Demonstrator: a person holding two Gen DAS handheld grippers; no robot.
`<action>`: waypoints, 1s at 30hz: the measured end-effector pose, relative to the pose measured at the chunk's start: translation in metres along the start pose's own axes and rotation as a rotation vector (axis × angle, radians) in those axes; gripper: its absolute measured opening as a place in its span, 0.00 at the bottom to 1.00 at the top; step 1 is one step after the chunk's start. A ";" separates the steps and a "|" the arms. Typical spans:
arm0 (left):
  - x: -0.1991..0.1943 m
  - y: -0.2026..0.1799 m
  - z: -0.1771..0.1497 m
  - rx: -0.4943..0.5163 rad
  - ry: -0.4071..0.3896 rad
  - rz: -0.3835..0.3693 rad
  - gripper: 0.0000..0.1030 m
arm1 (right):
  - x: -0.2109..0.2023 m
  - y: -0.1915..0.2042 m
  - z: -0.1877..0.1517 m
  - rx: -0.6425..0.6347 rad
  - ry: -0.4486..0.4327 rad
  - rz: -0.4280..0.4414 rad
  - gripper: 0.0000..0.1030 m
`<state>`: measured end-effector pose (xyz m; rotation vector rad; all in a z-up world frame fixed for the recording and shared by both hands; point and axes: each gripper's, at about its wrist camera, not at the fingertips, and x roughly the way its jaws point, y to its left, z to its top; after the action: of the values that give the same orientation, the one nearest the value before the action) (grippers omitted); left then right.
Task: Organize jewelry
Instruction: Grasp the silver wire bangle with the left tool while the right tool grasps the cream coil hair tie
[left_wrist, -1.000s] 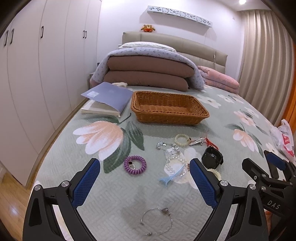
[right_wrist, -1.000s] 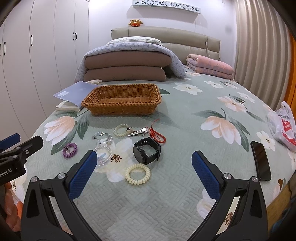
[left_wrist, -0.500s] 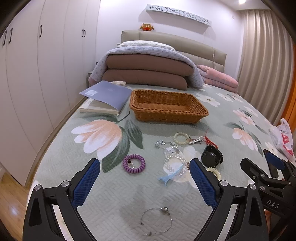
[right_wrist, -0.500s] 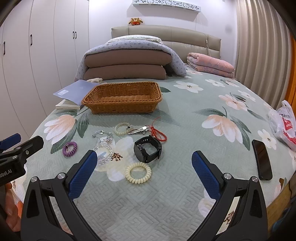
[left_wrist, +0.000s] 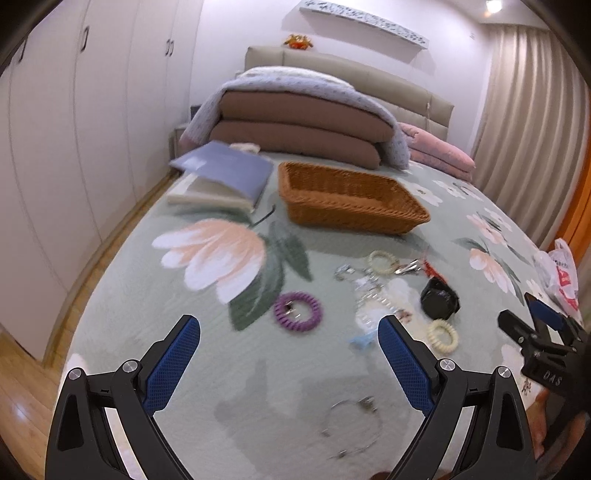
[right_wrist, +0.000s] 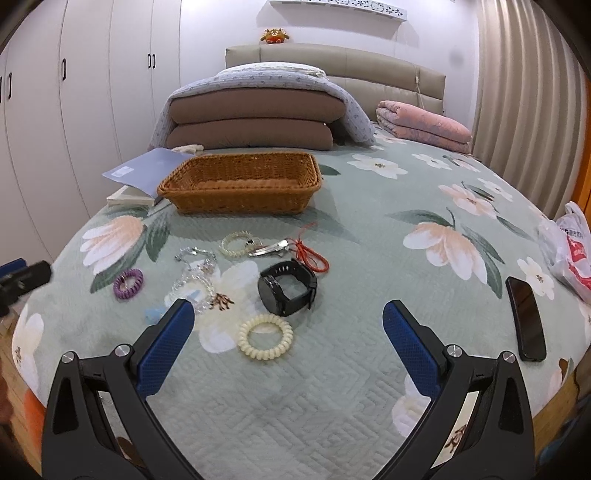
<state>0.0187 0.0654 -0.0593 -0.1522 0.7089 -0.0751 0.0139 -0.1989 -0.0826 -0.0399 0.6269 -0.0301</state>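
Jewelry lies loose on the floral bedspread in front of a brown wicker basket (right_wrist: 240, 184), which also shows in the left wrist view (left_wrist: 351, 199). I see a purple coil band (left_wrist: 297, 311), a cream coil band (right_wrist: 265, 337), a black watch (right_wrist: 288, 287), a clear bead bracelet (right_wrist: 192, 284), a cream bead bracelet (right_wrist: 236, 243), a silver hair clip (right_wrist: 269, 249), a red cord (right_wrist: 312, 254) and a thin silver bangle (left_wrist: 351, 426). My left gripper (left_wrist: 288, 360) is open and empty above the bangle. My right gripper (right_wrist: 288, 343) is open and empty over the cream coil band.
A blue folder on a book (left_wrist: 225, 177) lies left of the basket. Folded brown quilts (right_wrist: 255, 118) and a pink blanket (right_wrist: 424, 125) are stacked by the headboard. A black phone (right_wrist: 526, 319) and a plastic bag (right_wrist: 570, 251) lie at the bed's right edge. Wardrobes stand on the left.
The left gripper has swung left and tilted, so the scene slid right and blurred. The right gripper has edged forward toward the jewelry. Both stay open.
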 end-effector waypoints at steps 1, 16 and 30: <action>0.003 0.007 -0.003 -0.005 0.014 -0.003 0.94 | 0.004 -0.003 -0.003 -0.001 0.001 0.015 1.00; 0.046 -0.010 -0.078 0.120 0.226 -0.132 0.62 | 0.064 -0.024 -0.050 0.018 0.082 0.076 0.54; 0.053 -0.042 -0.079 0.266 0.234 -0.055 0.25 | 0.123 0.004 -0.033 -0.028 0.211 0.082 0.26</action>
<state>0.0064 0.0086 -0.1459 0.0943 0.9209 -0.2414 0.0942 -0.2007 -0.1818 -0.0383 0.8393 0.0541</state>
